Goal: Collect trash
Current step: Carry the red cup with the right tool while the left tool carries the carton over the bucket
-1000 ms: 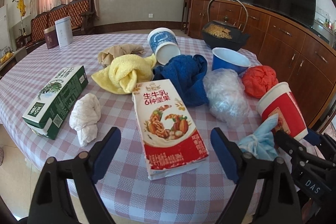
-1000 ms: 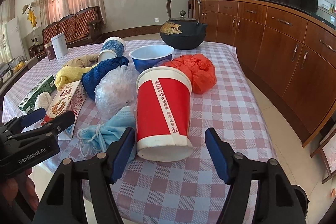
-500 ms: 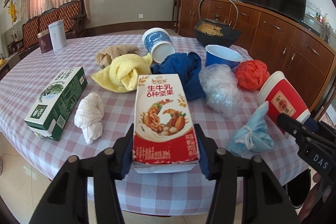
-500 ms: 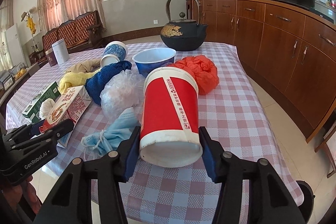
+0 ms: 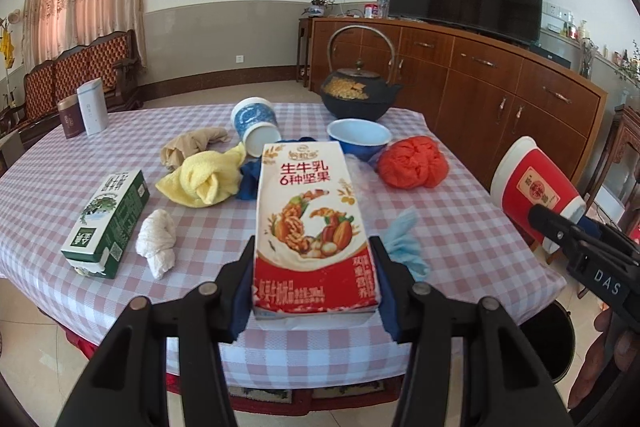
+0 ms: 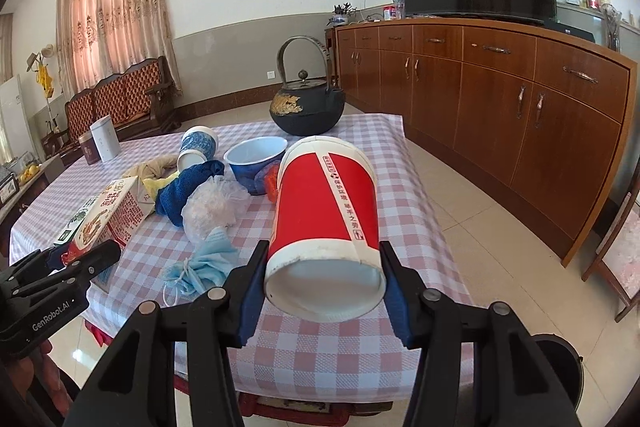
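Both grippers are loaded and clear of the checked tablecloth (image 5: 460, 227).

Left gripper (image 5: 314, 283): jaws clamped on the short bottom end of the nut-milk carton (image 5: 312, 223), pads on its two narrow sides; carton sticks out fwd over the table edge. The jaws have just been closing, w/ the carton between them. Carton walls look flat, not dented, so prob. stiff paperboard; likely empty and light, but full or empty can't be told. A grip this low leaves a long lever, so it may droop or pivot if swung fast.

Right gripper (image 6: 324, 281): clamped on the base of the red paper cup (image 6: 326, 211), which lies on its side in the jaws, bottom twd the camera. Jaws just closed here too, cup between. Thin paper, light, crushable; the rolled base ring is the stiffest spot, so the hold is well placed. Round wall could slip or rotate.

A dark bin (image 6: 560, 367) sits on the floor below the table edge, at right, prob. the drop point. Blue face mask (image 6: 200, 267), clear plastic bag (image 6: 212, 207) and green carton (image 5: 108, 219) are left on the table.
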Tool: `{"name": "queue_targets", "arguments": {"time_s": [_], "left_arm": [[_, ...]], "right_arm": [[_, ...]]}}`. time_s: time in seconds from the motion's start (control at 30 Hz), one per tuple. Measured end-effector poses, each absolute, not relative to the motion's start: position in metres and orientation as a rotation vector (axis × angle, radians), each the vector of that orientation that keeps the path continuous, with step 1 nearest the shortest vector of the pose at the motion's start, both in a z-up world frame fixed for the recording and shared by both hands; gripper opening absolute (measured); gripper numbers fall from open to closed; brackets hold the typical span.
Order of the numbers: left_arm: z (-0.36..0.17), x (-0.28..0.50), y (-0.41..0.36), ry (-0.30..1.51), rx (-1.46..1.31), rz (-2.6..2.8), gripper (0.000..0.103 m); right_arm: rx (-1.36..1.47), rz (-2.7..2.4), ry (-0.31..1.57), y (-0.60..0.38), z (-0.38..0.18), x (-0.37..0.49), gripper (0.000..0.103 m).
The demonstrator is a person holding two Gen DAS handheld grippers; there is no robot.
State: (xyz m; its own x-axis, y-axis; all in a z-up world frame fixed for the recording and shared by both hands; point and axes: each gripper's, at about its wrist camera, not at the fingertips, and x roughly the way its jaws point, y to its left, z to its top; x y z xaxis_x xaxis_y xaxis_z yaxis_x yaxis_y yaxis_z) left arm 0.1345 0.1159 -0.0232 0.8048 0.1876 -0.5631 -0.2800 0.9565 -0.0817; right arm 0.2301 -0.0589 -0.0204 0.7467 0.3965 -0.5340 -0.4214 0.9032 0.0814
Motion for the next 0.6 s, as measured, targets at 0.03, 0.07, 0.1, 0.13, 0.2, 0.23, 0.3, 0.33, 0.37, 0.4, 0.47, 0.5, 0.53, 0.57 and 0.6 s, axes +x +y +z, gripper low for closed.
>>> {"name": "queue_targets", "arguments": {"time_s": [0.03, 0.07, 0.1, 0.13, 0.2, 0.23, 0.3, 0.33, 0.37, 0.4, 0.47, 0.5, 0.53, 0.57, 0.6], "left_arm": [[-0.022, 0.136, 0.109, 0.581, -0.156, 0.233, 0.053], [-0.021, 0.135, 0.102, 0.579, -0.151, 0.215, 0.053], [-0.020, 0.137, 0.095, 0.579, -0.146, 0.195, 0.053], [-0.020, 0.138, 0.087, 0.580, -0.140, 0.175, 0.053], [-0.019, 0.141, 0.071, 0.582, -0.129, 0.131, 0.053], [-0.019, 0.143, 0.062, 0.582, -0.122, 0.108, 0.053], [-0.018, 0.146, 0.044, 0.583, -0.109, 0.060, 0.053], [-0.017, 0.147, 0.035, 0.583, -0.103, 0.038, 0.053], [-0.017, 0.149, 0.025, 0.585, -0.094, 0.011, 0.053], [-0.017, 0.151, 0.014, 0.587, -0.086, -0.016, 0.053], [-0.016, 0.152, -0.006, 0.590, -0.072, -0.069, 0.053], [-0.017, 0.153, -0.017, 0.592, -0.063, -0.093, 0.053], [-0.017, 0.154, -0.027, 0.595, -0.055, -0.117, 0.053], [-0.018, 0.155, -0.038, 0.600, -0.048, -0.144, 0.053], [-0.019, 0.155, -0.047, 0.605, -0.041, -0.166, 0.053]], "right_arm": [[-0.039, 0.435, 0.564, -0.065, -0.019, 0.228, 0.054], [-0.035, 0.422, 0.555, -0.071, -0.017, 0.225, 0.054], [-0.032, 0.410, 0.547, -0.079, -0.016, 0.222, 0.054], [-0.030, 0.397, 0.541, -0.086, -0.015, 0.220, 0.054], [-0.030, 0.369, 0.534, -0.100, -0.013, 0.214, 0.054], [-0.030, 0.354, 0.531, -0.109, -0.012, 0.211, 0.054], [-0.022, 0.316, 0.523, -0.128, -0.010, 0.205, 0.054], [-0.019, 0.294, 0.523, -0.138, -0.010, 0.203, 0.054], [-0.015, 0.270, 0.524, -0.150, -0.010, 0.201, 0.054], [-0.013, 0.247, 0.525, -0.162, -0.011, 0.198, 0.054], [-0.009, 0.195, 0.531, -0.188, -0.012, 0.193, 0.054], [-0.006, 0.172, 0.535, -0.199, -0.013, 0.191, 0.054], [-0.004, 0.147, 0.541, -0.212, -0.015, 0.188, 0.054], [0.000, 0.124, 0.547, -0.224, -0.017, 0.186, 0.054], [0.003, 0.105, 0.552, -0.236, -0.018, 0.182, 0.054]]}}
